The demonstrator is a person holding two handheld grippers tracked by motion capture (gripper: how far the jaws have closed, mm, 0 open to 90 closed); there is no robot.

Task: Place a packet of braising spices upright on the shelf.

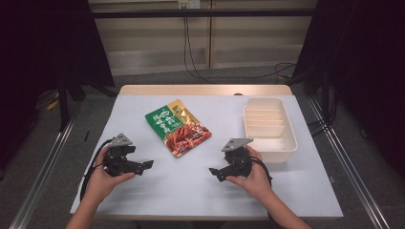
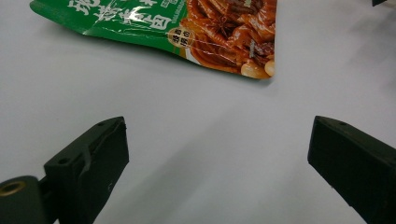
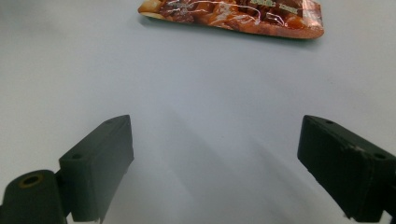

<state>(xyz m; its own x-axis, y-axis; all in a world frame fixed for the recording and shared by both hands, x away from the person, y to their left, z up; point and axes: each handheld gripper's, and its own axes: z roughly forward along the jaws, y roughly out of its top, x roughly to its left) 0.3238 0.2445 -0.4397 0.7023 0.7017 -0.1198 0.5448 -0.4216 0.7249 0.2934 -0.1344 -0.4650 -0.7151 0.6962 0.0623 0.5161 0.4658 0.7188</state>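
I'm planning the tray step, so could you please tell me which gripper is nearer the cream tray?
Right. The right gripper sits just beside the tray's near-left corner, fingers pointing away from it. The left gripper is across the table, beyond the snack packet.

Each black gripper (image 1: 143,165) carries a grey three-cornered plate and a trailing black cable.

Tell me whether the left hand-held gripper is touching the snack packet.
Apart. In the left gripper view, bare table lies between the open left hand-held gripper and the snack packet; the high view shows the same gap.
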